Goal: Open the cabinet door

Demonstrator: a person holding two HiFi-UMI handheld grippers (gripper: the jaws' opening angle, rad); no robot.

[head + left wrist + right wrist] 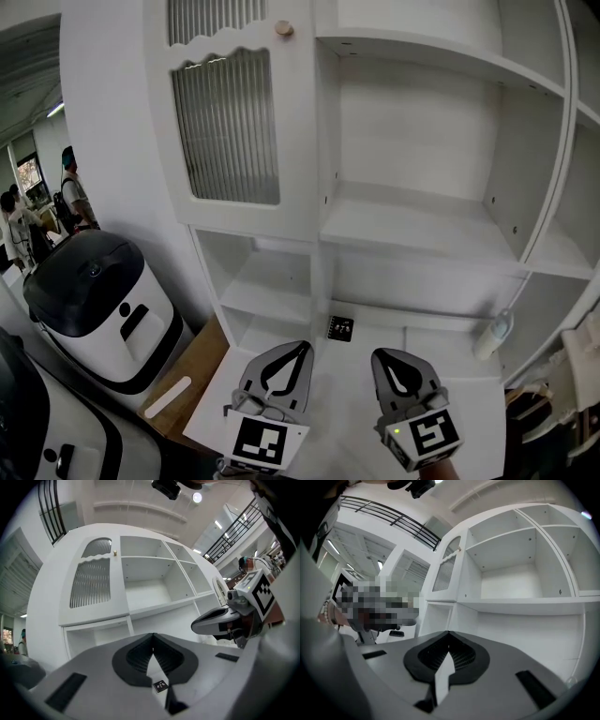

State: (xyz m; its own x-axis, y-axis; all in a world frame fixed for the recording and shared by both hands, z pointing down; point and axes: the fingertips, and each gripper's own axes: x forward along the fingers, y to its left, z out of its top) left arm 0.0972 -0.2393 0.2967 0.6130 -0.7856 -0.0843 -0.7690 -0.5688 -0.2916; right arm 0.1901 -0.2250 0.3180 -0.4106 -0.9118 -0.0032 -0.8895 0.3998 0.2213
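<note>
The white cabinet's door [225,131] has a ribbed glass pane and stands closed at the upper left of the head view. A small wooden knob [283,29] sits near its top right corner. The door [91,581] and knob [115,552] also show in the left gripper view, and the door [443,576] shows far off in the right gripper view. My left gripper [305,345] and right gripper [380,354] hang side by side well below the door. Both are shut with nothing between the jaws. The left gripper [153,633] and the right gripper [448,632] point level at the shelves.
Open white shelves [422,225] fill the cabinet right of the door. A small black tag [340,328] lies on a low shelf and a white bottle [494,335] stands at the right. A white-and-black machine [103,309] and a brown board [187,384] sit at the left; people [70,187] stand far left.
</note>
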